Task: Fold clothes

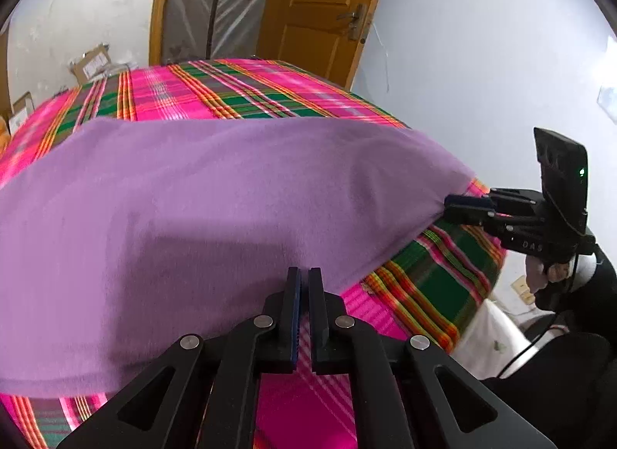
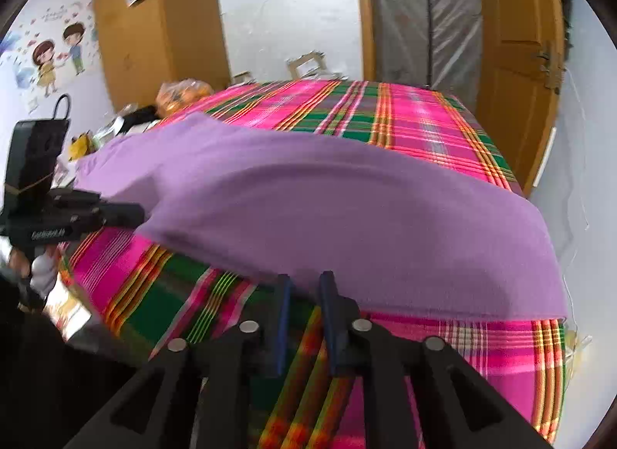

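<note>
A purple garment [image 1: 216, 198] [image 2: 347, 217] lies spread across the bed's pink and green plaid cover [image 1: 239, 90] [image 2: 405, 117]. My left gripper [image 1: 304, 275] is shut on its near edge; the right wrist view shows that gripper [image 2: 140, 215] pinching a corner at the left. My right gripper [image 2: 306, 281] has its fingers apart, with the plaid cover showing in the gap and the garment's edge lying just past the tips. In the left wrist view the right gripper [image 1: 449, 208] sits at the garment's right corner, its tips against the cloth.
A wooden door [image 1: 320, 5] and a plastic-wrapped mattress [image 2: 424, 17] stand behind the bed. Cardboard boxes [image 1: 90, 63] sit at the far side, and an orange bag [image 2: 185, 92] and clutter lie by a wardrobe [image 2: 154, 24]. A person's hand [image 1: 540, 271] holds the right gripper.
</note>
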